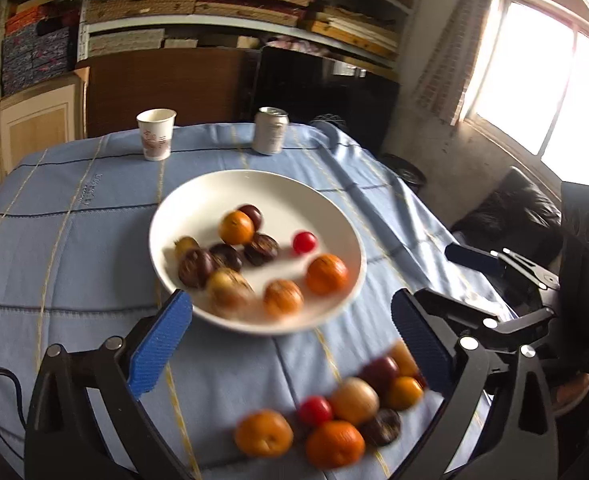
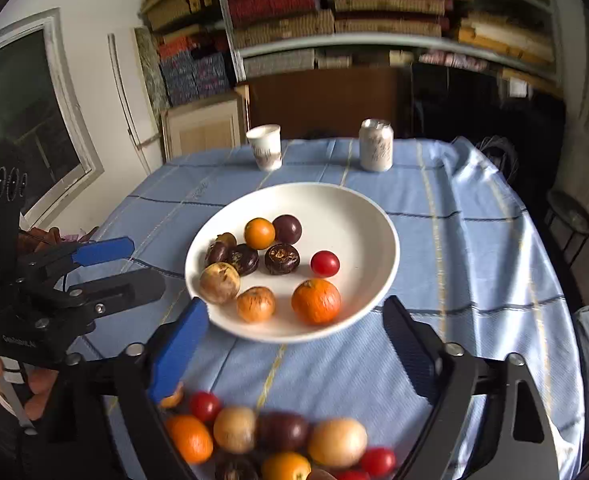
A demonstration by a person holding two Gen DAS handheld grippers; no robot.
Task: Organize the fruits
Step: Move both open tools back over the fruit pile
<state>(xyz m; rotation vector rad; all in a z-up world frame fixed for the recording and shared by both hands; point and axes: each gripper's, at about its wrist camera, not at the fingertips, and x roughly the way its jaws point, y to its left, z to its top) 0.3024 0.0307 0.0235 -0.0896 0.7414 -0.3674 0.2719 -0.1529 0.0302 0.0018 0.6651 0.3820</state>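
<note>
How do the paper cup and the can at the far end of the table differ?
The paper cup is open-topped and flares toward its rim; the can is a closed, straight-sided, silvery cylinder. The cup stands left of the can, apart from it. Both are upright on the blue tablecloth, beyond the plate.

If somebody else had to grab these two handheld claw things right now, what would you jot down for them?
Left gripper: open, holding nothing.
Right gripper: open, holding nothing.
White plate sits mid-table on the blue tablecloth, holding nine fruits: oranges, dark plums, a yellowish one, one small red fruit.
Loose pile of fruit lies on the cloth at the near edge, just below both grippers.
Paper cup and can stand at the far side, untouched.
Done: part of the fruit is plated. Left: the near pile.
</note>
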